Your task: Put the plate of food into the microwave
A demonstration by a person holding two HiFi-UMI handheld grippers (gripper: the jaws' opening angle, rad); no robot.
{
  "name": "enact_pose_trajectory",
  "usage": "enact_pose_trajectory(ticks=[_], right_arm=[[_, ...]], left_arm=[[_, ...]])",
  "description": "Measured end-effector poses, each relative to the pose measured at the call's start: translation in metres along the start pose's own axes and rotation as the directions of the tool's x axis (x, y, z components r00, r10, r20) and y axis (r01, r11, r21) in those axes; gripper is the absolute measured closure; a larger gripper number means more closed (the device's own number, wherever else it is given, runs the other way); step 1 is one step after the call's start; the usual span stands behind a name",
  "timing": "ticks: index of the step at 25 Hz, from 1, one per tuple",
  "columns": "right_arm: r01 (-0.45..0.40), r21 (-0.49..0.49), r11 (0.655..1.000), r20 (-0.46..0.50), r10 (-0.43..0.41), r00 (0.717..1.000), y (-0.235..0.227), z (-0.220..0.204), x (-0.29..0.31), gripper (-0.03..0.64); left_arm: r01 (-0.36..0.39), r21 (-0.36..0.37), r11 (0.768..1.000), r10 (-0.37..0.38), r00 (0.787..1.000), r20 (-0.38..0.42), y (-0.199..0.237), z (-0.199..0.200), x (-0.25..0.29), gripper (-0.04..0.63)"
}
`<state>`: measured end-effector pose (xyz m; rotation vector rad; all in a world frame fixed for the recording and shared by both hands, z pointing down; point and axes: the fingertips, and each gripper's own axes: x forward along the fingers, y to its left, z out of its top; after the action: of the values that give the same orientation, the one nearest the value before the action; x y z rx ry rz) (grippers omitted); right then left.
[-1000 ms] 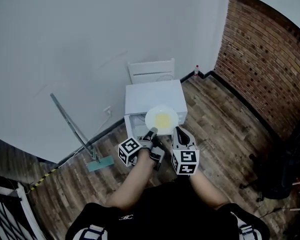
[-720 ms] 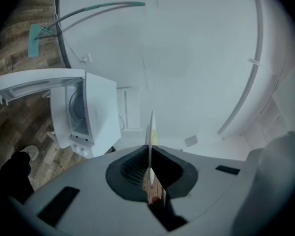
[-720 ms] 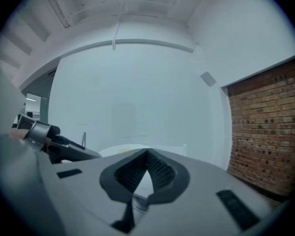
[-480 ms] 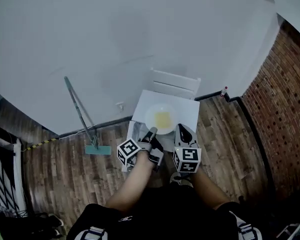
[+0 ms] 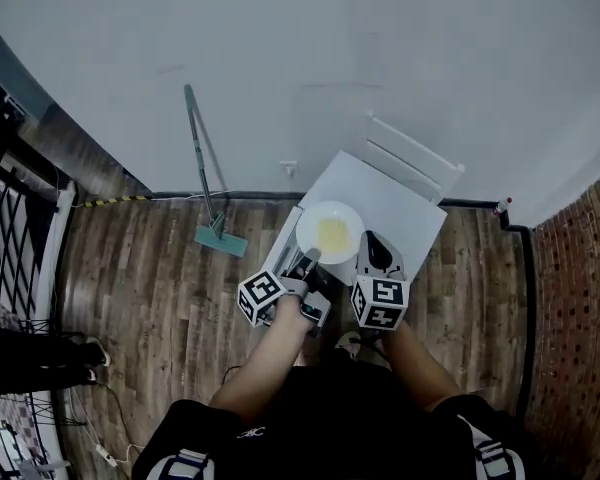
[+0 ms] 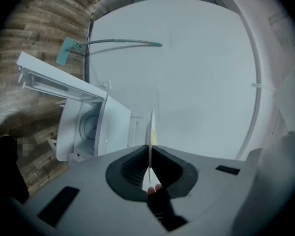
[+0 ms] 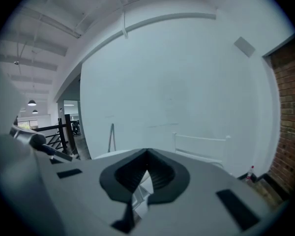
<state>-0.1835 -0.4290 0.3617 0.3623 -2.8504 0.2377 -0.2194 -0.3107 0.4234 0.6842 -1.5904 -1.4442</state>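
A white plate [image 5: 328,232] with yellow food hangs over the front of the white microwave [image 5: 385,196]. My left gripper [image 5: 309,259] is shut on its near rim. In the left gripper view the plate [image 6: 151,128] shows edge-on between the pads, with the left gripper [image 6: 149,151] clamped on it. To the left there, the microwave [image 6: 114,128] stands with its door [image 6: 56,84] swung open and the round turntable visible inside. My right gripper [image 5: 378,252] is beside the plate, on its right. It is shut on nothing, and the right gripper [image 7: 147,154] faces the white wall.
A green mop [image 5: 208,173] leans on the wall left of the microwave. A white slatted frame [image 5: 412,158] stands behind it. A small bottle [image 5: 498,206] sits at the skirting, brick wall [image 5: 580,318] beyond. A black railing [image 5: 15,198] runs along the far left.
The head view has swung: the brick wall has slid off to the right, the mop and railing have come in on the left. The plate stays in my left gripper over the microwave.
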Motion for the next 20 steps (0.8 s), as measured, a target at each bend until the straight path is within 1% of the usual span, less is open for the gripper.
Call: enact_pose_trajectory(ticks=[4, 9, 11, 16, 20], right_arm=[[-0.036, -0.018, 0.999, -0.010, 0.036, 0.999, 0.011, -0.009, -0.007, 0.609], [-0.059, -0.032, 0.998, -0.026, 0.059, 0.998, 0.024, -0.023, -0.033, 0.609], [-0.059, -0.039, 0.998, -0.038, 0.057, 0.998, 0.028, -0.032, -0.045, 0.609], [-0.053, -0.053, 0.997, -0.081, 0.049, 0.996, 0.028, -0.079, -0.060, 0.609], [-0.063, -0.059, 0.996, -0.103, 0.056, 0.993, 0.029, -0.131, -0.055, 0.609]], left_arm=[[0.010, -0.018, 1.000, -0.009, 0.999, 0.033, 0.009, -0.001, -0.016, 0.581], [-0.001, -0.015, 1.000, 0.002, 0.999, 0.054, 0.026, -0.017, -0.045, 0.581], [-0.013, -0.026, 1.000, 0.014, 0.998, 0.061, 0.038, -0.024, -0.056, 0.581], [-0.028, -0.065, 0.997, 0.034, 0.996, 0.084, 0.082, -0.039, -0.069, 0.581], [-0.037, -0.074, 0.997, 0.044, 0.994, 0.102, 0.134, -0.039, -0.061, 0.581]])
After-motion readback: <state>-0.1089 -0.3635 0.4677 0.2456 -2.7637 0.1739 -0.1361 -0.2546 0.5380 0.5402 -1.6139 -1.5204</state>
